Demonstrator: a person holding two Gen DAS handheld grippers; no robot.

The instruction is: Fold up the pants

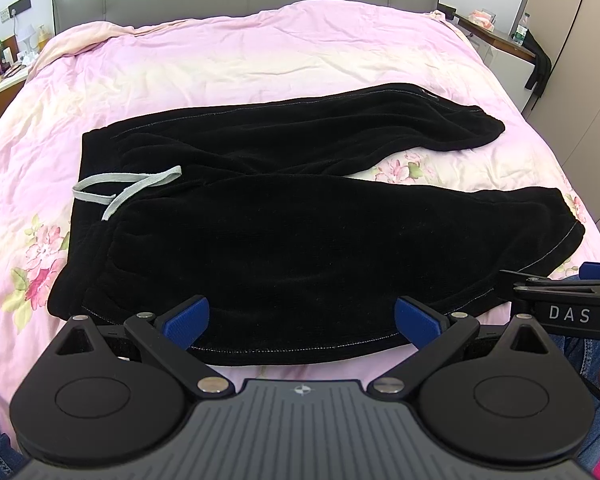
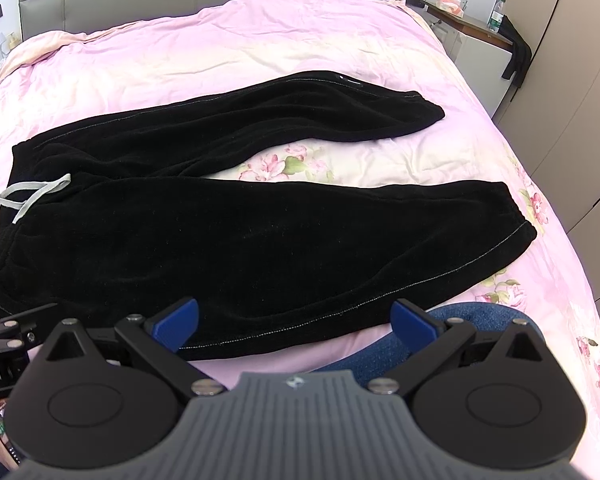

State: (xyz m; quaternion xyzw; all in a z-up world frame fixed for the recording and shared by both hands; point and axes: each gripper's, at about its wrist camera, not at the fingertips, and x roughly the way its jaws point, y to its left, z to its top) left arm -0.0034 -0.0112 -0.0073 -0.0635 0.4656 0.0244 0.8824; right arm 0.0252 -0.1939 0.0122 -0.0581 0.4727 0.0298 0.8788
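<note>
Looking along both tools, we see the black fleecy pants [image 1: 300, 216] spread flat on the pink floral quilted bedcover [image 1: 228, 56], unfolded. Their long axis runs side to side: waistband at the left with its grey flat drawstring [image 1: 128, 188] lying loose on the pile, the two legs splayed apart toward the cuffs at the right. Our left gripper [image 1: 302, 322] and right gripper [image 2: 294, 322] both gape wide above the near hem, holding nothing.
</note>
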